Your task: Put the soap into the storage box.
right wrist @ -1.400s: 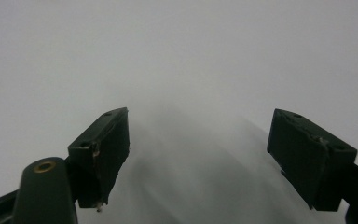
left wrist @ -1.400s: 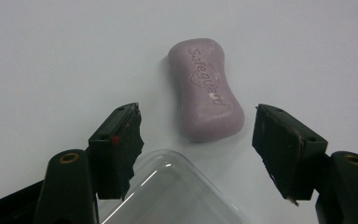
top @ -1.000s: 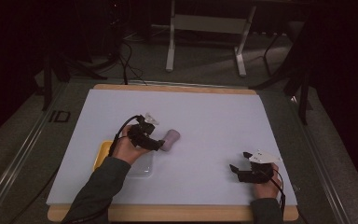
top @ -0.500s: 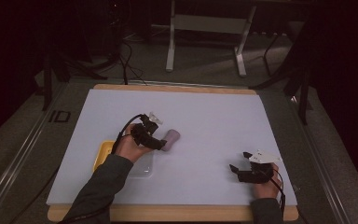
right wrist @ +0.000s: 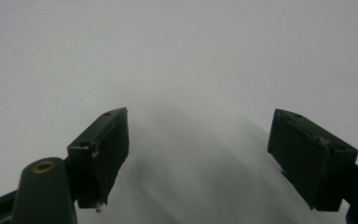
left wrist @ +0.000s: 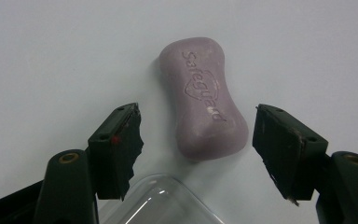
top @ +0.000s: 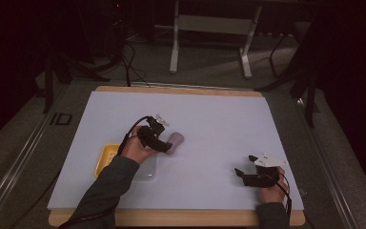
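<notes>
Pale purple and waisted like a peanut, the bar of soap lies flat on the white table with its stamped brand lettering facing up. In the left gripper view the left gripper has its two black jaws spread wide, one on each side of the near end of the soap, with clear gaps between the pads and the bar; nothing is grasped. Just below the soap in that view curves the rim of a clear plastic lid. From the high view, the left gripper sits right at the soap, the clear lid lies beside the forearm, and a yellow rectangular soap dish rests partly behind the hand. The right gripper sits well apart, near the table's front right corner. In the right gripper view its jaws stand released and wide over bare white surface.
</notes>
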### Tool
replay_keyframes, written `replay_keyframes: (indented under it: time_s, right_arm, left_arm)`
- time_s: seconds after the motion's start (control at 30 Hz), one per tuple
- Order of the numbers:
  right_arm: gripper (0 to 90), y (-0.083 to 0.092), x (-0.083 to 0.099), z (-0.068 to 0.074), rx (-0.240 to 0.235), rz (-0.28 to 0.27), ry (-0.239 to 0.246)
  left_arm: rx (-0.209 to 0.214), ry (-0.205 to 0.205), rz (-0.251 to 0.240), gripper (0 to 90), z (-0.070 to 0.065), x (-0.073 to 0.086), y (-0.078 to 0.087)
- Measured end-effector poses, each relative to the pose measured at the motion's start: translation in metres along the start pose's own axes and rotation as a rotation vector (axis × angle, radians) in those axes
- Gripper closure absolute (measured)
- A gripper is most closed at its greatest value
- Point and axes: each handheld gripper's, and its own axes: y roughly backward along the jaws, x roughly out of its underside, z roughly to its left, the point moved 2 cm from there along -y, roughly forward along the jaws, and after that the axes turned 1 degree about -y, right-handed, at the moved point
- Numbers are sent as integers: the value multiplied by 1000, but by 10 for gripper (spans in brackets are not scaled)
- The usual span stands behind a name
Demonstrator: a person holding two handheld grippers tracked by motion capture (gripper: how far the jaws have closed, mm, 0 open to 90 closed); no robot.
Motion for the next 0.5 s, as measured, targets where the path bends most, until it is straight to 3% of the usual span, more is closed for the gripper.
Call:
replay_keyframes:
  time_s: [0.5]
  right_arm:
    - [201, -1, 0, 0, 0, 4, 5]
  left_arm:
    - [4, -4, 37, 315, -2, -7, -14]
